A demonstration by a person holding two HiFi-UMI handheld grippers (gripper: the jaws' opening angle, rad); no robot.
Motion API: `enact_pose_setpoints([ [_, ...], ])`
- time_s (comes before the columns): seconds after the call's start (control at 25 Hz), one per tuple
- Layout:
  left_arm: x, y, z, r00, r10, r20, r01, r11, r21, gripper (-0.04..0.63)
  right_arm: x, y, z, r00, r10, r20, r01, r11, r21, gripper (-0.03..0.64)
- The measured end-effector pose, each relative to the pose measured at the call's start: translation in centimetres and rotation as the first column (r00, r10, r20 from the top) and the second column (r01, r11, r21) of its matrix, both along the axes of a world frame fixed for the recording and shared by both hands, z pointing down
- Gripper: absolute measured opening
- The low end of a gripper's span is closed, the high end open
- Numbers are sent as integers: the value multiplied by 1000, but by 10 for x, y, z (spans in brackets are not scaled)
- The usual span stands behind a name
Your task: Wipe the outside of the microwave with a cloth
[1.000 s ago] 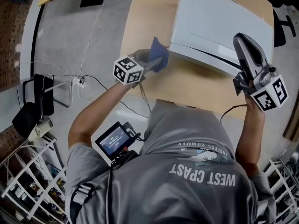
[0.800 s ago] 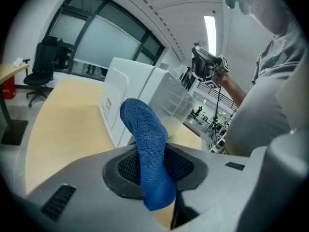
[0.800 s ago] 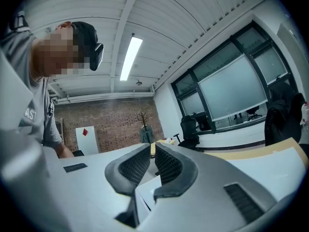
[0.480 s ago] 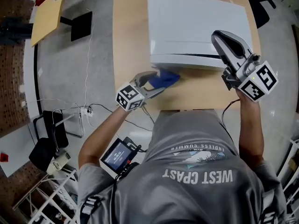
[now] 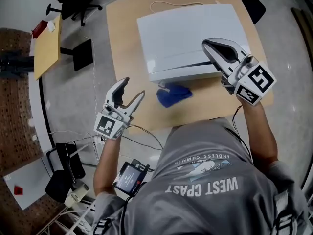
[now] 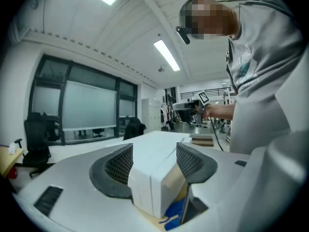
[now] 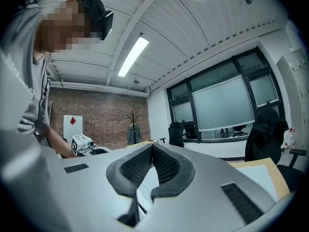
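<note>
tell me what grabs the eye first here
A white microwave fills the wooden table, a blue cloth lying loose before its front. The left gripper, fingers just opened and empty, hangs by the table's left edge; the right gripper, just shut on nothing, hovers over the microwave's front right corner.

Wood table (image 5: 122,58) w/ microwave (image 5: 190,38) & blue cloth (image 5: 173,95).
</note>
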State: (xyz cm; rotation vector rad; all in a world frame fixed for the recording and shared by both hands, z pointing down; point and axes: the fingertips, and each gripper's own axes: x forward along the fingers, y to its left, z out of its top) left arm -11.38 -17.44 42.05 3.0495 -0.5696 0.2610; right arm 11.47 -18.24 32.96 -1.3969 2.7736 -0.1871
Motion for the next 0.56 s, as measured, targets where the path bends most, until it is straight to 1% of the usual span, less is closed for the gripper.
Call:
enact_pose_setpoints([
  [0.12,-26,-18,-45,993,-96,-70,101,992,71,288,-6,2,-9,1000,-4,-11,4,1000,13,21],
  [0.24,-43,-25,-72,983,-147,-113,160,981,113,287,-8,5,-16,1000,-8,-20,9,1000,24,21],
  [0.36,-49,-26,-80,978,-168,-127,185,974,132,285,-5,8,-17,1000,-10,-25,10,1000,27,21],
  [0.56,-62,-30,-78,973,-189,-132,205,971,126,285,-15,5,-12,1000,-15,-26,16,1000,19,21],
])
